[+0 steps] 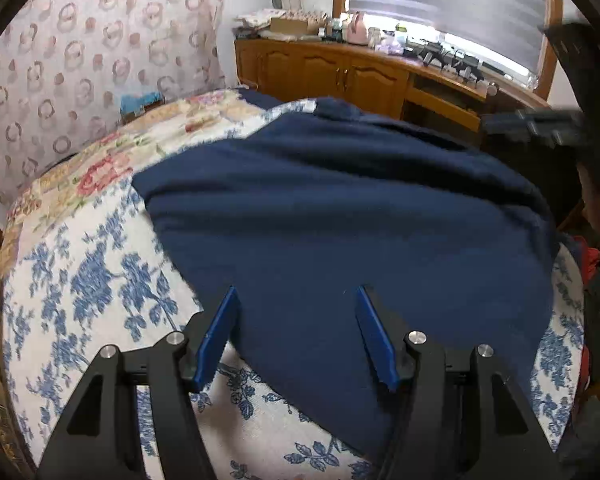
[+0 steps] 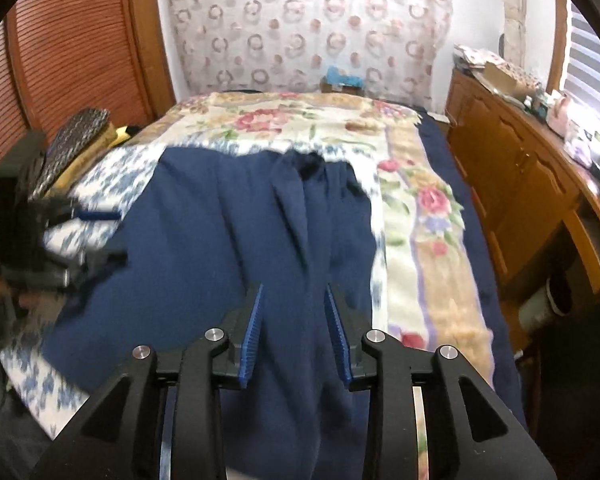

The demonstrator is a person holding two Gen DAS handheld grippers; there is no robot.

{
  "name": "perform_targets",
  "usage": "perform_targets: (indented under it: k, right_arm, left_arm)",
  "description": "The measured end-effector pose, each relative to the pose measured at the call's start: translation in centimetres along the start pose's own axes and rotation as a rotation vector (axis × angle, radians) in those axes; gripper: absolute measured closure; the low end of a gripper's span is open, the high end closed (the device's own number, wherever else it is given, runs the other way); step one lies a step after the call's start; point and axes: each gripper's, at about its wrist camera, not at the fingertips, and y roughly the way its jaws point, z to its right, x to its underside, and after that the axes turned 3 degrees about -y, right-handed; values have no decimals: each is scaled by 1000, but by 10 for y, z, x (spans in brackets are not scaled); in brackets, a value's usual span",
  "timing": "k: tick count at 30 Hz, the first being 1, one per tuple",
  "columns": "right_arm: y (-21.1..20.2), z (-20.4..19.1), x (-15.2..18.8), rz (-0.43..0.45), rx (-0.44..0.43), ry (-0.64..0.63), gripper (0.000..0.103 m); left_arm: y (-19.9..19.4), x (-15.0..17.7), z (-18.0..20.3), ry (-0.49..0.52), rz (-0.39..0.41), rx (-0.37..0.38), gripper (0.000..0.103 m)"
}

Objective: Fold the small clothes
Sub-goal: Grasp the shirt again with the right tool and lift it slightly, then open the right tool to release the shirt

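Floral bedspread (image 2: 400,208); navy garment (image 2: 228,240) runs lengthwise toward twelve o'clock. Right gripper (image 2: 294,320) part-open, straddling its ridge; left gripper (image 1: 296,320) wide, empty above it.

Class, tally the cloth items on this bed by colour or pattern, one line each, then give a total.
Navy garment: 1
Blue-and-white floral cover: 1
Pink-and-beige floral blanket: 1
Total: 3

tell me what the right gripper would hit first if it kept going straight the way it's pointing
Most likely the navy garment spread on the bed: the open right gripper points down at its bunched centre fold, with nothing else visibly in between, though depth is hard to judge.
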Motion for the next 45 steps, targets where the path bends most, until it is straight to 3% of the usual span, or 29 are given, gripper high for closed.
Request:
perform_targets:
  k: [11,19,22,24,25,26,29,33,35,41,45]
  right_arm:
    - [67,16,-70,-21,-64,-18,72]
    - [111,7,-92,-80,-101,-73,73]
    - [122,11,-94,-101,-118,-66,76]
    - [126,11,-95,-104,-116,-71,83]
    - [125,11,-94,-99,-111,-78,95]
    - [123,12,-94,-88,-92,-87,98]
    - [115,21,-95,-52,93,-77,100]
    - [113,43,-94,-57,147,4,100]
    - [116,50,-94,-67,122,37,100]
    - [108,47,-101,-12,79,41,81]
    - [111,34,-114,16,38,-20,74]
  left_arm:
    - [4,5,10,36,-10,-3,32]
    - [5,2,12,31,-11,3,30]
    - [5,2,12,32,-11,-1,29]
    - [5,2,12,32,-11,-9,28]
    - [4,2,12,30,-11,-16,26]
    - [4,2,11,26,-11,-21,25]
    - [6,3,5,-21,-22,-31,17]
    - [8,3,-2,-51,-32,-28,12]
    - [8,4,-3,-51,-32,-29,12]
    - [7,5,-4,-50,-33,-29,12]
    - [7,6,-3,-50,-32,-27,12]
